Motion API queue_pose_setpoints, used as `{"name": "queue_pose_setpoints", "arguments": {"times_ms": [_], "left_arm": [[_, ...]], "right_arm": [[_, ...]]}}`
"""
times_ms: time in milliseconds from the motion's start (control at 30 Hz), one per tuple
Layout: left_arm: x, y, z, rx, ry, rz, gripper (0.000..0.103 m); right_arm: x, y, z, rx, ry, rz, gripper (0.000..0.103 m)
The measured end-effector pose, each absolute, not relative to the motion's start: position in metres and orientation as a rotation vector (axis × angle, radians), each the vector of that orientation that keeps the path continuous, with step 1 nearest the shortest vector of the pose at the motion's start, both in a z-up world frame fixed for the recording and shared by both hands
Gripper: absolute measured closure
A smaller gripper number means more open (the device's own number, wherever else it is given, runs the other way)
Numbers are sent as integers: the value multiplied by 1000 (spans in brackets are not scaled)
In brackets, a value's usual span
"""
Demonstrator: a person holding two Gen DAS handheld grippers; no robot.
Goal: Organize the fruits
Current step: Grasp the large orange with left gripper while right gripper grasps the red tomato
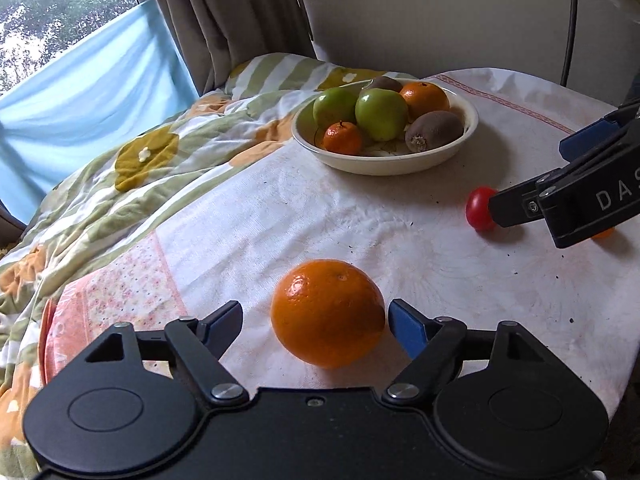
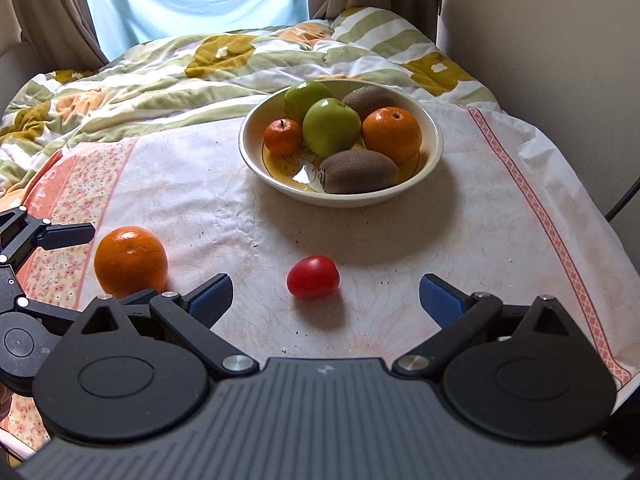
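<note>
A glossy round orange (image 1: 328, 312), lying low in the frame's centre, is sitting between the left gripper's (image 1: 314, 322) parted, seemingly not-yet-touching pads; the right gripper (image 2: 326, 300) is gaping wide around a small red tomato (image 2: 313, 277). Next: closing, then lifting toward the cream ceramic bowl (image 1: 460, 148).

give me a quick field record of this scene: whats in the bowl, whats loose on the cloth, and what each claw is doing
bowl: cream, on the tablecloth, far side
in bowl: two green apples, two kiwis, large orange, small mandarin
loose fruit: orange, red tomato
left claw: open, fingers either side of the loose orange, a gap showing on one side
right claw: open wide, tomato just ahead between the fingers, untouched
backdrop: floral quilt, curtains, window
</note>
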State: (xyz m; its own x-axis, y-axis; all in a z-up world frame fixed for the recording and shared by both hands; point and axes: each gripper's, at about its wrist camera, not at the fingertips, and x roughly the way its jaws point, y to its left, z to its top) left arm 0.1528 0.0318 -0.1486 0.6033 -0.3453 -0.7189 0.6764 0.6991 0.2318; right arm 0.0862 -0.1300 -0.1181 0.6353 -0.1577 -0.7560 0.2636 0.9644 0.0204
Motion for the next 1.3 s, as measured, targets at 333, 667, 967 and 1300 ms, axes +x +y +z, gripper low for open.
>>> {"name": "queue_pose_setpoints", "arguments": {"times_ms": [333,667,967,1300], "left_arm": [[160,27,-156,527,717,-663,35],[157,27,-156,524,717,-655,36],[152,36,-154,506,737,-632,36],[151,47,-153,452,772,-577,36]], "right_arm": [[93,-131,-127,149,864,-255,0],[97,-131,-134,150,880,-242,0],[104,-133,-146,115,907,-218,10],[116,-135,-154,93,908,-190,21]]}}
